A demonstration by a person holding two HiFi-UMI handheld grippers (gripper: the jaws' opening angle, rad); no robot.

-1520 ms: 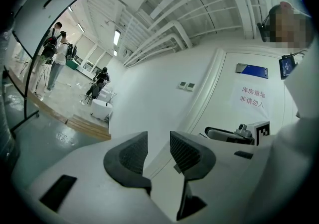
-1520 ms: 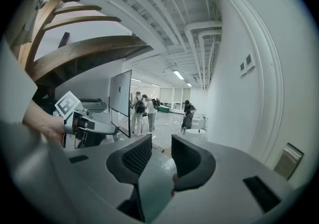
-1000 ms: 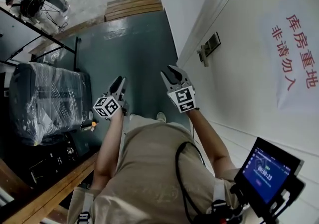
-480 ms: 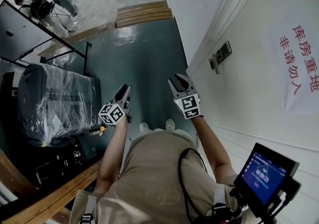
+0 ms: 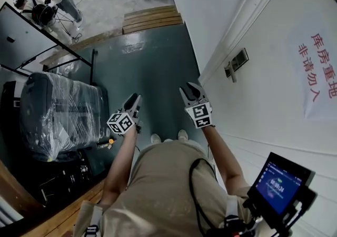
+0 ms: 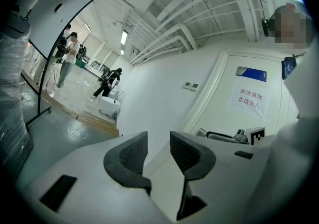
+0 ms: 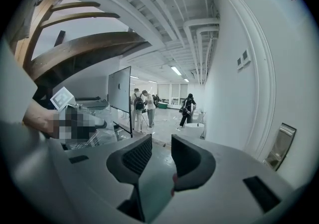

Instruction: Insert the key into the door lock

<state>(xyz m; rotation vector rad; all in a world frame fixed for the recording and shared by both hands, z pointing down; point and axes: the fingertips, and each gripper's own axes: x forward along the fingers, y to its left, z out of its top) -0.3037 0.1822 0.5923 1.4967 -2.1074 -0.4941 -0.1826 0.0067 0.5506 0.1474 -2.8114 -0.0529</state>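
Though half-open, left gripper [image 5: 135, 97], right gripper [image 5: 190, 89] empty.

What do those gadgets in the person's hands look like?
The left gripper and right gripper are pale grey, each with two dark ribbed pads and a white cube printed with black square markers. The person wears a beige short-sleeved top crossed by a black cable.

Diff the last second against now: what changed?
The person edged forward beside the door, left tool and right tool carried along; both shoes now show. Nothing grabbed or released: both tools stay open, short of the door handle.
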